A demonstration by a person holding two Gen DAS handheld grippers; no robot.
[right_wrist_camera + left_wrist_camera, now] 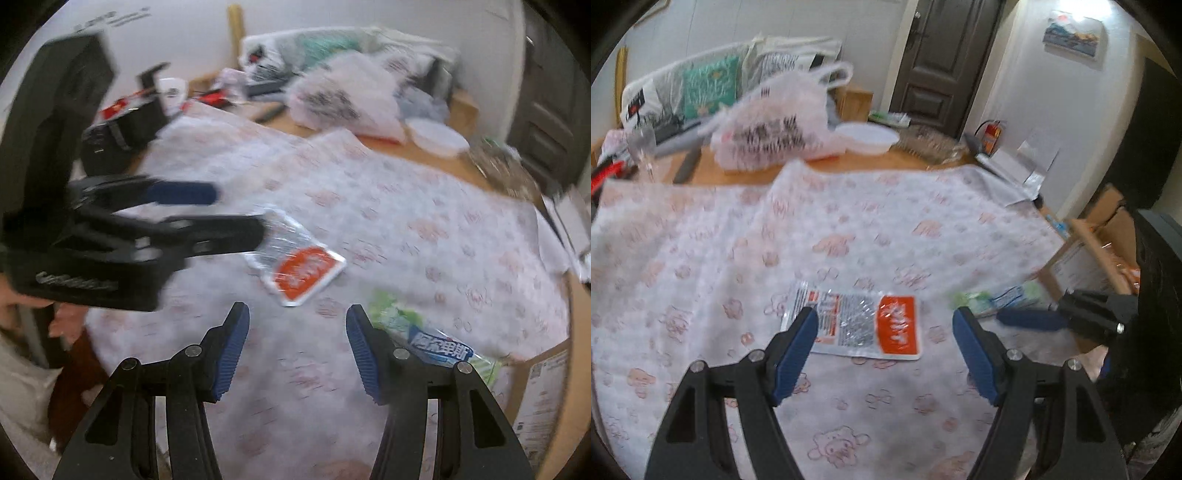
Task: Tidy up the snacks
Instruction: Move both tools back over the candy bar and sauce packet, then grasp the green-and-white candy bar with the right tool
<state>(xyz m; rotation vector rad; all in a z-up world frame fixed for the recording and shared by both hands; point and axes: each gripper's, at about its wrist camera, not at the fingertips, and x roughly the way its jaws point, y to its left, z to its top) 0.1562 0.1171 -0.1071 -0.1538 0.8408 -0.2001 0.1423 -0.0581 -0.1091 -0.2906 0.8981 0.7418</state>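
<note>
Two snack packets on cloth (pixel 701 258) | silver-orange packet (pixel 857 325) | green packet (pixel 424 332) | plastic bag (pixel 775 125) behind

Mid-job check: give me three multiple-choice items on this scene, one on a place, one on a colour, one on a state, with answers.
1. Where does the green and blue packet lie?
A. near the table's edge, by the right gripper
B. inside the white bowl
C. on the floor

2. What colour is the label on the silver snack packet?
A. purple
B. orange-red
C. black

3. How does the left gripper stand?
A. clamped on a packet
B. open, holding nothing
C. out of view

Answers: 1 A, it lies beside that gripper's finger near the edge. 2 B, an orange-red panel shows. 3 B, a bare gap between its pads.
</note>
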